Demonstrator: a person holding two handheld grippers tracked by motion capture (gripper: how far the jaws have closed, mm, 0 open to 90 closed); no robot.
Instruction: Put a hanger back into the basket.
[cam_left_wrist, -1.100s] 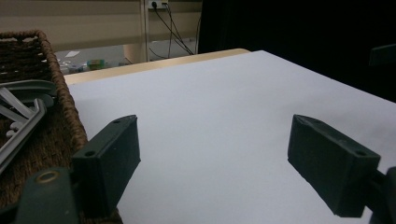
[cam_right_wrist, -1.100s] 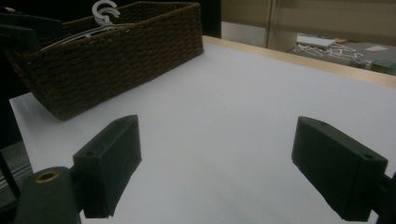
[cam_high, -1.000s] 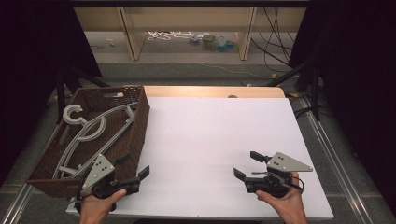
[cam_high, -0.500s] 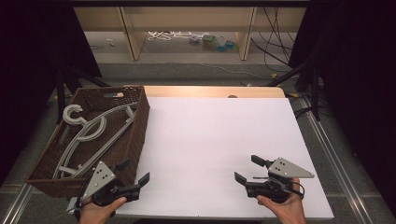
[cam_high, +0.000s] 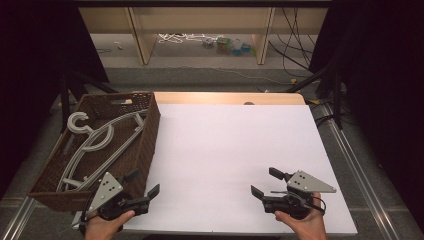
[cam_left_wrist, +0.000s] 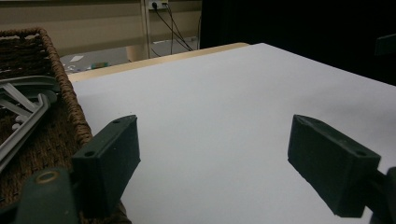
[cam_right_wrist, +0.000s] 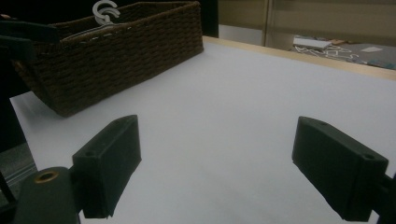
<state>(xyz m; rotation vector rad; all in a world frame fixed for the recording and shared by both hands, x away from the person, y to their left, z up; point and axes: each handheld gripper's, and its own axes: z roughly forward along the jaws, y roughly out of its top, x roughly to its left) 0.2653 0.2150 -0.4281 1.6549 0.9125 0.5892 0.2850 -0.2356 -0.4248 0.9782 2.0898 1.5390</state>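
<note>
Left gripper (cam_high: 145, 184): held in the person's left hand (cam_high: 102, 226) at the near left corner of the white table top (cam_high: 230, 150). Jaws spread wide, nothing between them. One jaw sits just beside the near right corner of the dark brown woven wicker basket (cam_high: 147, 145); from the high view I cannot tell whether it touches the weave. In the left gripper view the basket wall (cam_left_wrist: 70, 107) runs close along the left-hand jaw, and white table surface (cam_left_wrist: 210, 121) lies between the two jaws.

Right gripper (cam_high: 265, 182): held in the person's right hand (cam_high: 300, 225) at the near right part of the table, well apart from the basket. Jaws also wide apart and empty, pointing left and slightly far. In the right gripper view the basket (cam_right_wrist: 116, 51) stands at the far left beyond the jaws, with bare table (cam_right_wrist: 224, 121) between them.

Light grey plastic clothes hangers (cam_high: 97, 142): lying stacked inside the basket, hooks toward its far left corner, bodies running diagonally toward the near end. Parts of the hangers (cam_left_wrist: 23, 100) show over the rim in the left gripper view; one hook (cam_right_wrist: 105, 9) stands above the rim in the right gripper view.

Basket sits on the left edge of the table, long side running near to far.
</note>
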